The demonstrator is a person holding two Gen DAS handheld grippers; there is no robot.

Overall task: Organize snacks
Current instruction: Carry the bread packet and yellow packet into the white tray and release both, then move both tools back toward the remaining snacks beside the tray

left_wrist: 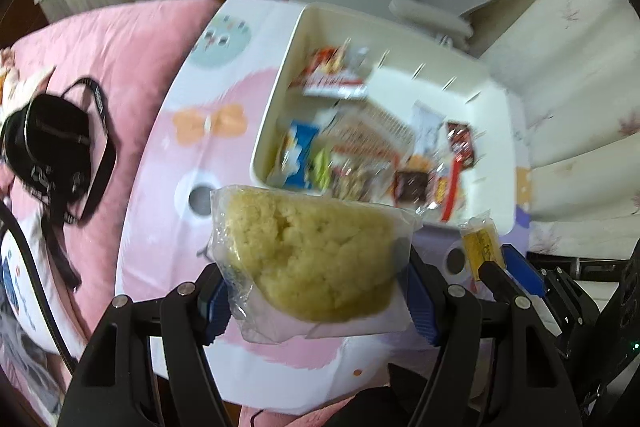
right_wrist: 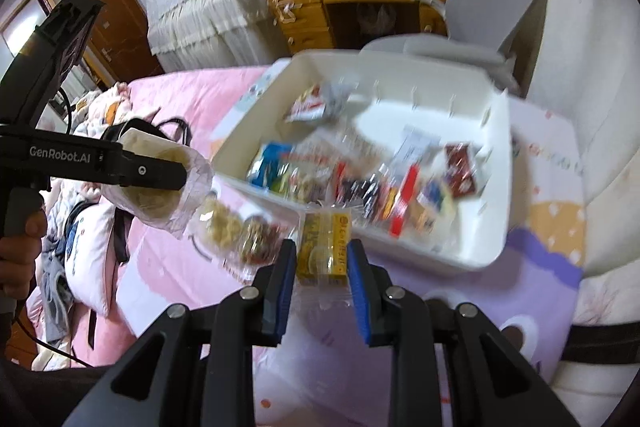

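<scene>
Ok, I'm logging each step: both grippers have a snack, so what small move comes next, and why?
Probably carry the left gripper forward over the white bin and let go of the wrapped cake. Other snacks already lie in the bin, and the cake is in front of its near wall.

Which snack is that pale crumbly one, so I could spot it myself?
Find the white bin of snacks on the pink table. Just in front of it, the left hand-held gripper holds a clear-wrapped sponge cake. Unlike the bin's small colourful packets, it is large, plain and yellow-beige.
</scene>
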